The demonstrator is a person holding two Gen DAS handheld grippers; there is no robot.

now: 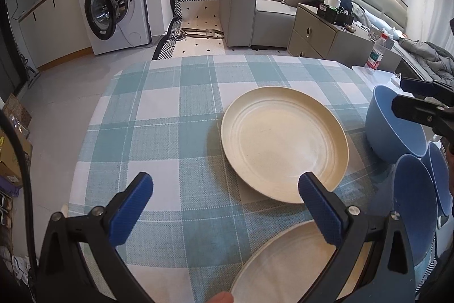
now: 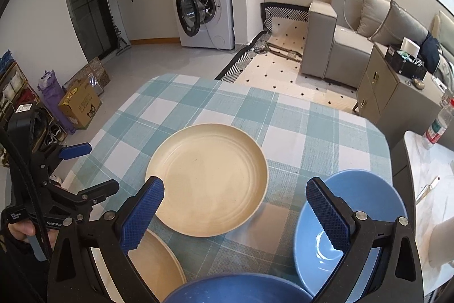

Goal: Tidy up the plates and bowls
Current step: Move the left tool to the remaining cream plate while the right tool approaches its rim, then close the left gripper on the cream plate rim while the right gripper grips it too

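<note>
The left gripper (image 1: 225,203) is held with its fingers spread wide and nothing between them, above the checked tablecloth (image 1: 170,115). Its right finger (image 1: 320,212) is seen over the gap between the far cream plate (image 1: 283,144) and the near cream plate (image 1: 283,263), which lie just apart. The right gripper (image 2: 234,212) is likewise released and empty, its right finger (image 2: 326,215) over the rim of a blue bowl (image 2: 369,195). Another blue bowl (image 2: 235,288) is cut off by the near edge. Bare cloth is left on the far and left sides.
</note>
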